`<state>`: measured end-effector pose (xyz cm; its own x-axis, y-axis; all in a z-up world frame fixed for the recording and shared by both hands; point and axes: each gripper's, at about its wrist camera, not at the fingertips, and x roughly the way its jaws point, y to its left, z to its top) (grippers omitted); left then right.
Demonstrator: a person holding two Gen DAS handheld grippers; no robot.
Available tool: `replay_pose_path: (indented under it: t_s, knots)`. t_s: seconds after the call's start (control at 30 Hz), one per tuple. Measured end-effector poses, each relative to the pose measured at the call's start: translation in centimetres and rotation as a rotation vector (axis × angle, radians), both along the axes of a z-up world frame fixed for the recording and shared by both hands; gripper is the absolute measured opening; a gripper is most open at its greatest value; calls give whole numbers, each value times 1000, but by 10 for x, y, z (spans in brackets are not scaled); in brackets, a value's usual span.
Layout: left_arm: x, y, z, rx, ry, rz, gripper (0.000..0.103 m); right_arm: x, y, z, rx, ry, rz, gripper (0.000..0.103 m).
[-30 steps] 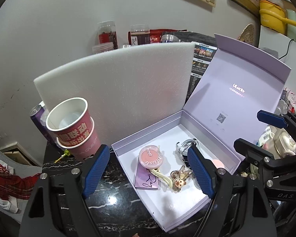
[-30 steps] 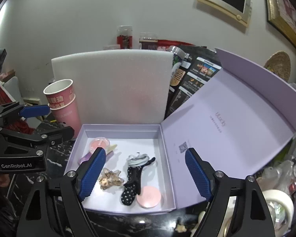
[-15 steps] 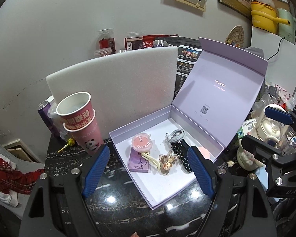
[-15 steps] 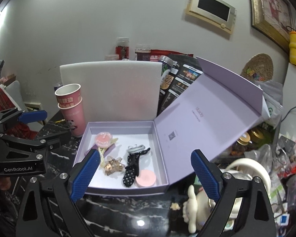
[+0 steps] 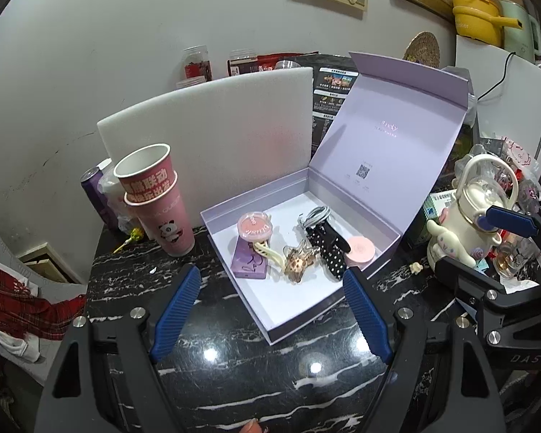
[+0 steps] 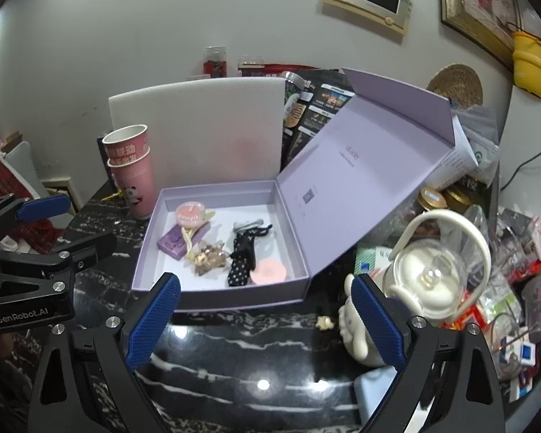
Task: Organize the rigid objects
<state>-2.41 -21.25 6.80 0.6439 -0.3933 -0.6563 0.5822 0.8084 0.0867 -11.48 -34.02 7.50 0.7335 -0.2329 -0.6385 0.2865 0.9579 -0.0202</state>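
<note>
A lilac box (image 5: 292,319) (image 6: 212,297) lies open on the black marble table, its lid (image 5: 389,137) (image 6: 360,176) propped up on the right. Inside lie a pink round compact (image 5: 255,224) (image 6: 190,213), a purple card (image 5: 250,262) (image 6: 176,241), a leopard star clip (image 5: 301,260) (image 6: 209,257), a black dotted clip (image 5: 326,249) (image 6: 242,256), a grey cable (image 5: 315,214) and a pink disc (image 5: 359,249) (image 6: 269,270). My left gripper (image 5: 270,314) is open and empty, in front of the box. My right gripper (image 6: 263,319) is open and empty, at the box's front right.
Two stacked pink paper cups (image 5: 155,198) (image 6: 130,169) stand left of the box. A white foam board (image 5: 212,137) (image 6: 202,130) stands behind it. A white kettle-shaped bottle (image 5: 479,202) (image 6: 432,267) and assorted clutter crowd the right side. A red plaid cloth (image 5: 21,306) lies at far left.
Both grippers have pulled back and up from the box, so it looks smaller and more of the table and the right-side clutter shows. The box's contents have not moved.
</note>
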Motion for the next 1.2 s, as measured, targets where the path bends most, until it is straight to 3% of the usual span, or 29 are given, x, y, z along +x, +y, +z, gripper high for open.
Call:
replay_pose_path:
  t_s: [0.5, 1.2]
  knots:
    - [-10, 12, -9, -10, 51, 13, 82, -11, 6, -11, 2, 39, -1, 97]
    - [-10, 18, -6, -9, 58, 15, 82, -13, 15, -7, -3, 41, 23, 97]
